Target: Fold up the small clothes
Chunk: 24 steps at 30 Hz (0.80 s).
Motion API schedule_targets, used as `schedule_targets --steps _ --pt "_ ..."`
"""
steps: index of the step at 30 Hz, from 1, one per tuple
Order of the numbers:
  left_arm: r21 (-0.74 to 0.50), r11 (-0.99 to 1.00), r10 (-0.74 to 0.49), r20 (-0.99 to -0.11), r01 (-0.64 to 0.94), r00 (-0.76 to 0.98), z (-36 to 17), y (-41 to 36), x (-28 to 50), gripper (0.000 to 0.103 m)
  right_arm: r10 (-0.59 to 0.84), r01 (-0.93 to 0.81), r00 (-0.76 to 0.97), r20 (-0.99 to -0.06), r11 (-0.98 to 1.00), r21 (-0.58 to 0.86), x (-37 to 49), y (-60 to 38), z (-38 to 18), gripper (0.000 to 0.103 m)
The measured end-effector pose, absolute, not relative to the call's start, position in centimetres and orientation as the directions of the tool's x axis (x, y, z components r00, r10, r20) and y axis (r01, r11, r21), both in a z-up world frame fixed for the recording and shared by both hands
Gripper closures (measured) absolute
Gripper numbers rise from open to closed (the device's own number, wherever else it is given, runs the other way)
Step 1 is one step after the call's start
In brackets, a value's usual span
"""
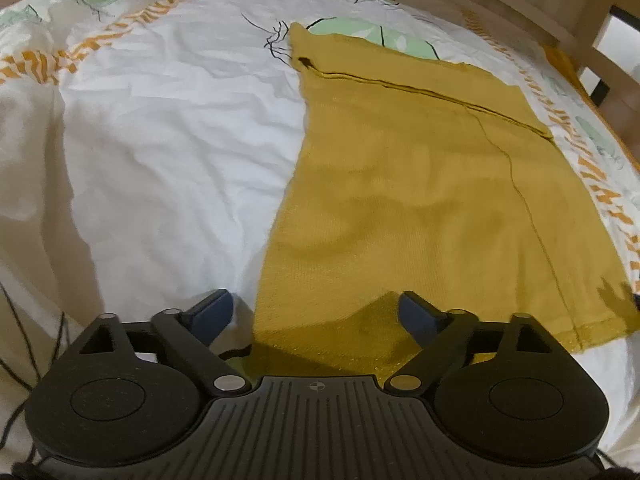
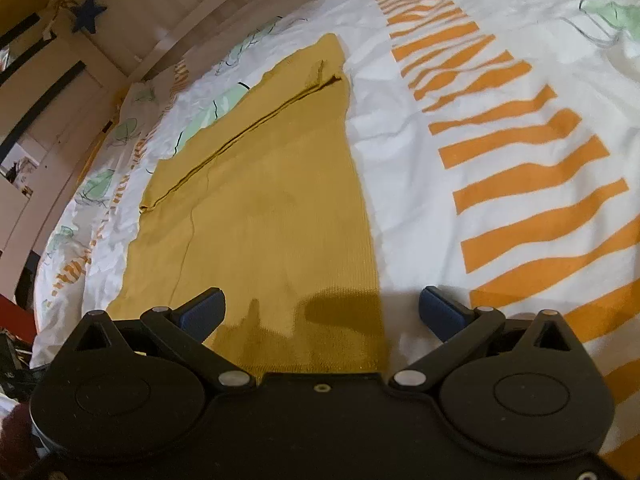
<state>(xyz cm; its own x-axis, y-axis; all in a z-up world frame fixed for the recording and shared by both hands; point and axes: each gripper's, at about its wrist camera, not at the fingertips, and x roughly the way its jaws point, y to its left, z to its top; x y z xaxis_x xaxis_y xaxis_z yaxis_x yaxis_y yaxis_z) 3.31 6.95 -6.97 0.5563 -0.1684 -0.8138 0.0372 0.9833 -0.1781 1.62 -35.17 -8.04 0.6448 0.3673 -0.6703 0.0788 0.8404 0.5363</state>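
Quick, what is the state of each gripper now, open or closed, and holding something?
Left gripper: open, holding nothing, poised at the near edge of the yellow garment.
Right gripper: open, holding nothing, at the same near edge.

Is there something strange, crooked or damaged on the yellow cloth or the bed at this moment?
Nothing stands out. The yellow cloth lies flat on the patterned bedsheet, partly folded, with neat straight edges. The sheet is only slightly wrinkled. Both the left tool and the right tool are open at its near edge.
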Motion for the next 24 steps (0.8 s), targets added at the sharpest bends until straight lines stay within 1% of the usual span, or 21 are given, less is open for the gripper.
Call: schedule_targets --steps 5,6,10,19,21,24 --pt "-0.162 0.986 -0.154 -0.817 0.036 0.555 -7.2 6.4 3.5 0.004 0.420 0.070 0.655 -0.628 0.794 0.604 1.7 -35.8 -8.5 0.000" --pt "-0.159 0.987 -0.152 -0.817 0.036 0.556 -7.2 6.3 3.5 0.001 0.431 0.068 0.656 -0.619 0.783 0.618 1.7 -35.9 -8.6 0.000" --pt "-0.160 0.986 -0.156 -0.819 0.041 0.553 -7.3 6.2 3.7 0.001 0.471 0.050 0.652 -0.594 0.755 0.653 1.9 -36.1 -8.9 0.000" --pt "-0.199 0.977 -0.207 -0.809 0.075 0.550 -7.3 6.5 4.0 0.002 0.534 0.013 0.641 -0.551 0.710 0.704 2.5 -35.9 -9.3 0.000" --pt "-0.210 0.974 -0.221 -0.803 0.084 0.553 -7.3 6.6 4.1 0.004 0.546 0.003 0.639 -0.541 0.702 0.712 2.7 -35.8 -9.4 0.000" --pt "-0.218 0.971 -0.236 -0.792 0.101 0.563 -7.0 6.5 4.2 0.016 0.566 -0.017 0.634 -0.527 0.691 0.722 3.0 -35.6 -9.6 0.000"
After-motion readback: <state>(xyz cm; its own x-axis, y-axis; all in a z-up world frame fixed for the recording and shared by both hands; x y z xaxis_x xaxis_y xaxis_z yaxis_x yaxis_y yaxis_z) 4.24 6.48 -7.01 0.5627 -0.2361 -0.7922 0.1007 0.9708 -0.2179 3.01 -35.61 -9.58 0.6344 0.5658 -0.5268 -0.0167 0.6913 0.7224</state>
